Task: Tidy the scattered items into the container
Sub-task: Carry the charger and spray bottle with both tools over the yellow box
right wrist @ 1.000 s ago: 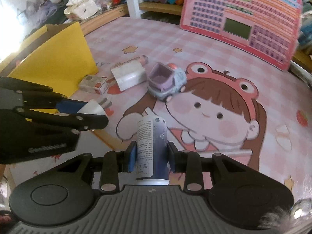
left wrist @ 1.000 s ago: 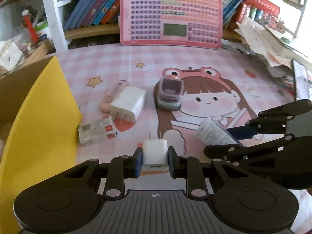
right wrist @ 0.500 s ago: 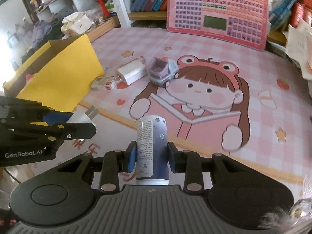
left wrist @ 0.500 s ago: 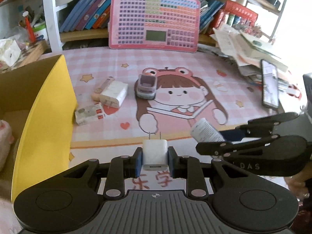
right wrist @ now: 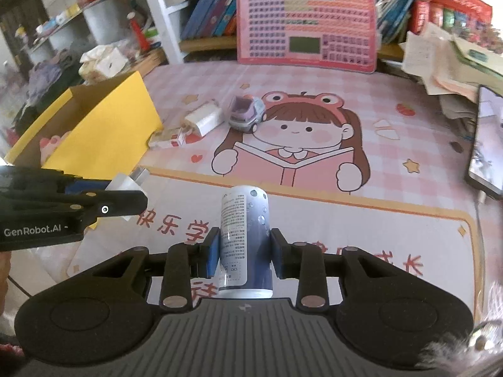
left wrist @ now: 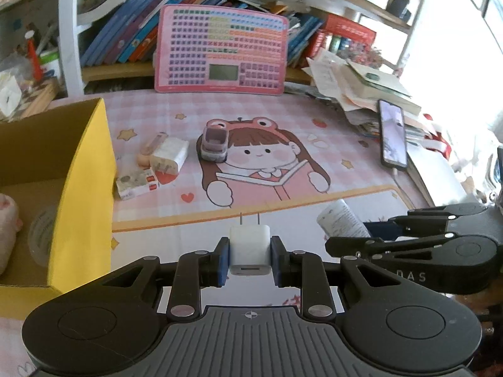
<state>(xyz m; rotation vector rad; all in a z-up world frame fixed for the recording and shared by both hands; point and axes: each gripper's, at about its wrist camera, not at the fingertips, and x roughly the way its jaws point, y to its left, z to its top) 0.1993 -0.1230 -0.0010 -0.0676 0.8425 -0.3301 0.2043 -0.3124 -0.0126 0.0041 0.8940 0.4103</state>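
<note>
Both claws have lifted up and back from the worktop (left wrist: 314, 144). Left claw (left wrist: 250, 256) squeezes the white charger (left wrist: 250, 248); right claw (right wrist: 243, 256) squeezes the little can (right wrist: 245, 235). Next stop looks like the yellow box (left wrist: 85, 172), off to their left.

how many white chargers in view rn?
2. One small charger clamped in the left gripper; a bigger charger lies on the mat beside the toy car. The box may hide more.

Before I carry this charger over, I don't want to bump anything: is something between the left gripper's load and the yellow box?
Nothing visible does. The left gripper holds the white charger above the mat; the yellow box stands to its left, top open. Only the box's near wall must be cleared.
</note>
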